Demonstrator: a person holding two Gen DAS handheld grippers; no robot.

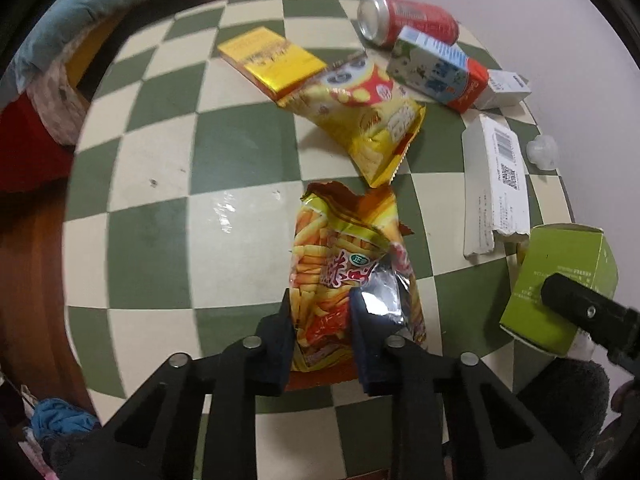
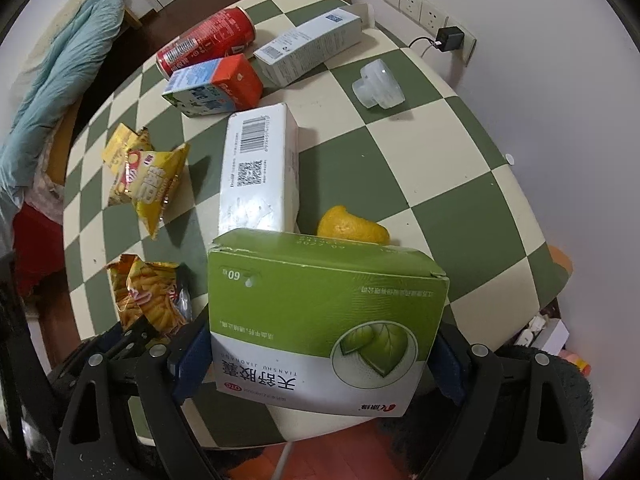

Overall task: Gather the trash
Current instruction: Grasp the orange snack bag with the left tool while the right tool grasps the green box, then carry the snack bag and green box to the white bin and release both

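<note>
1. Two items in hand: torn fries wrapper (image 1: 344, 280) pinched between the closed fingers of the left gripper (image 1: 322, 340) at the near table edge; green medicine box (image 2: 324, 320) spanned across its width by the right gripper (image 2: 316, 364), pads against both side walls, at the same near edge.
2. Risk, wrapper: thin crinkled foil, caught low on the bag only; likely to slide out or tear further if jerked.
3. Risk, box: light, probably empty card held at wide span; liable to buckle or pivot out if squeezed unevenly. Flap at top slightly ragged.
4. Risk, collision: both grippers close together; crossing paths could knock one load loose.
5. Remaining on table: yellow snack bag (image 1: 360, 120), gold packet (image 1: 272, 60), red can (image 1: 404, 16) lying on its side, milk carton (image 1: 436, 68), long white box (image 2: 260, 172), grey-white carton (image 2: 308, 48), plastic cap (image 2: 378, 84), yellow peel (image 2: 352, 228) just behind the green box.
6. Surface: green-and-cream chequered table (image 1: 160, 200), glossy, slippery in appearance.
7. Room: white wall with sockets and plugged charger (image 2: 450, 36); blue bedding (image 2: 60, 64) at left; wooden floor.
</note>
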